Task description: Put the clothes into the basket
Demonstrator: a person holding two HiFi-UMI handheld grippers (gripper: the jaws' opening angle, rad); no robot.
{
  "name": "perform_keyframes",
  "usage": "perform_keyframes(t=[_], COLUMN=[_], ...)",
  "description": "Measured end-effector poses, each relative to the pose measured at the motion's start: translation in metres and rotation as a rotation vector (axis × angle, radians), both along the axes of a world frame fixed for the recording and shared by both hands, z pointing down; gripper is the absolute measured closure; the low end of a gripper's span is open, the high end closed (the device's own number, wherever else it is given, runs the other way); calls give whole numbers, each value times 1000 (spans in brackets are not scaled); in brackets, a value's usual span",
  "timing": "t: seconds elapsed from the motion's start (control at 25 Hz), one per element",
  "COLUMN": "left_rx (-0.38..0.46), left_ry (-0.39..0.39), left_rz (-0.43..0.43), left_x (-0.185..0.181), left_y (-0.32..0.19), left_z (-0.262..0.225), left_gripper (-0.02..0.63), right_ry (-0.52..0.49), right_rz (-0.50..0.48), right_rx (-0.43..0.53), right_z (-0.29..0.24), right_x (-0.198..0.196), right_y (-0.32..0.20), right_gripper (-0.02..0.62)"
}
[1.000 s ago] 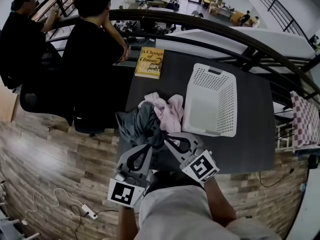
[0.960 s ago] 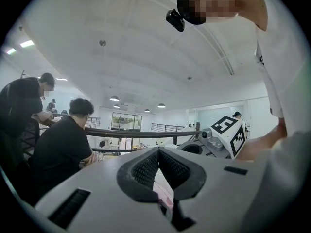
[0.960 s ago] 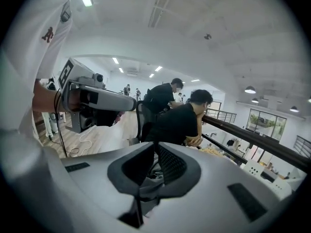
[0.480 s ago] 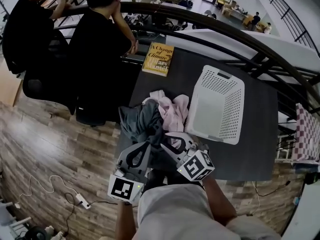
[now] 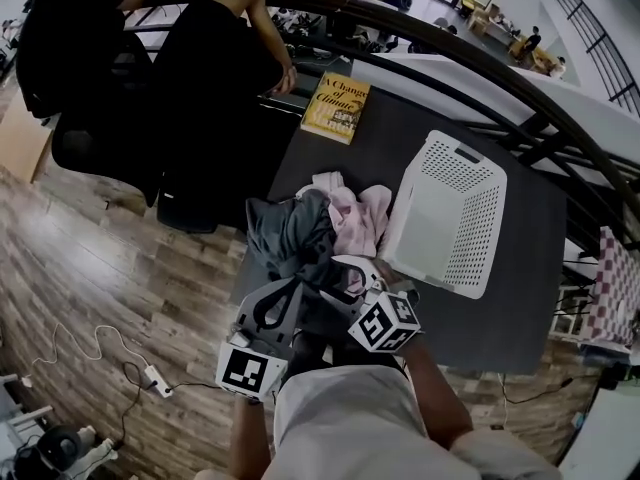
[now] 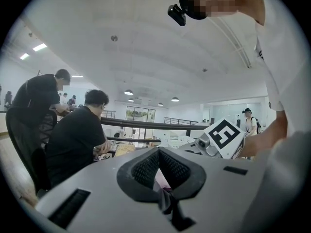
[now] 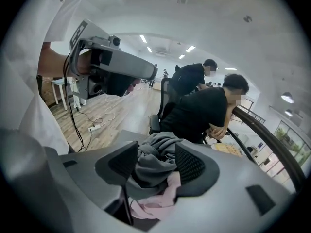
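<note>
The left gripper [image 6: 160, 178] is clamped shut on a small fold of cloth at the near edge of the clothes pile. Just to its right, the right gripper [image 7: 153, 166] points down into the same heap. Its jaws have just been opening and stand partly apart, with the grey garment [image 7: 155, 154] bulging loose between them above the pink garment [image 7: 155, 203]. The white basket [image 5: 450, 213] sits on the dark table [image 5: 520, 298], just ahead and right of the right gripper, beside the pile. Farther ahead lie a yellow book [image 5: 337, 108] and two seated people [image 5: 215, 78].
</note>
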State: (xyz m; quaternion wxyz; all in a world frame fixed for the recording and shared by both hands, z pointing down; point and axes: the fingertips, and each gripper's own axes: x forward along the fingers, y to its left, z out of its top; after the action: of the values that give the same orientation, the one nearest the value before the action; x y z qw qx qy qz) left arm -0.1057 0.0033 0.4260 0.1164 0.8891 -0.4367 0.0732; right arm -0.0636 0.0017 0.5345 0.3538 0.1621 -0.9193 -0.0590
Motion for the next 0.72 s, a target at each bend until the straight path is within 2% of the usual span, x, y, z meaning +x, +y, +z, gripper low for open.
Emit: perform_keyframes(t=[0.4,0.72], left_rx=[-26,-48], left_ry=[-1,-3], left_rz=[-32,-49], left_x=[-5,-10], left_y=[-1,-8], left_z=[8,18], left_gripper=[604,604], right_ry=[96,163], right_rz=[-94,-163], right_rx=[-41,-93], right_z=[36,64], right_x=[-8,-14], right_y=[3,4], right_gripper=[276,232])
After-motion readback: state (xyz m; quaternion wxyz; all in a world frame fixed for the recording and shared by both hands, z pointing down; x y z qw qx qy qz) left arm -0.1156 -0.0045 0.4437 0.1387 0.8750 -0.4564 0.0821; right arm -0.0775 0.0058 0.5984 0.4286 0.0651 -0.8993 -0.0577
